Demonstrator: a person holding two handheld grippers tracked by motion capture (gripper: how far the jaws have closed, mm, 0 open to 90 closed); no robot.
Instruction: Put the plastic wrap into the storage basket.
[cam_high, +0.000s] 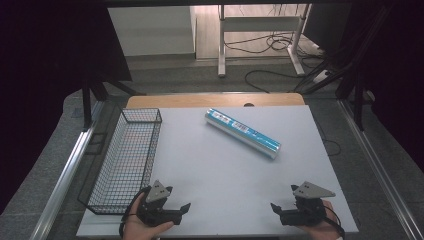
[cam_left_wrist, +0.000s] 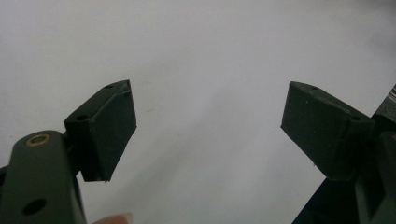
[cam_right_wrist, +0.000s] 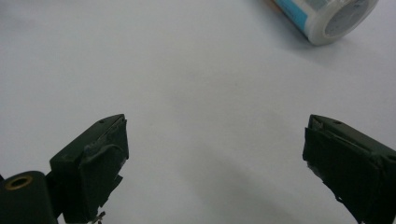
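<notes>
A long roll in a light blue wrapper (cam_high: 242, 132) lies diagonally on the white table top (cam_high: 215, 170), toward the back right of centre. Its near end (cam_right_wrist: 329, 16) appears at the top right of the right gripper view. A black wire basket (cam_high: 127, 157) stands along the table's left edge. My left gripper (cam_high: 186, 206) rests low at the front left, beside the basket's near corner, its jaws wide apart over bare table (cam_left_wrist: 210, 112). My right gripper (cam_high: 274, 206) sits at the front right, open as well, with nothing between its fingers (cam_right_wrist: 215, 140).
The basket holds nothing that I can see. Beyond the table's wooden back edge (cam_high: 215, 99) there is a grey floor with desk legs (cam_high: 221, 45) and loose cables (cam_high: 270, 45). Metal rails (cam_high: 65, 170) run along both sides of the table.
</notes>
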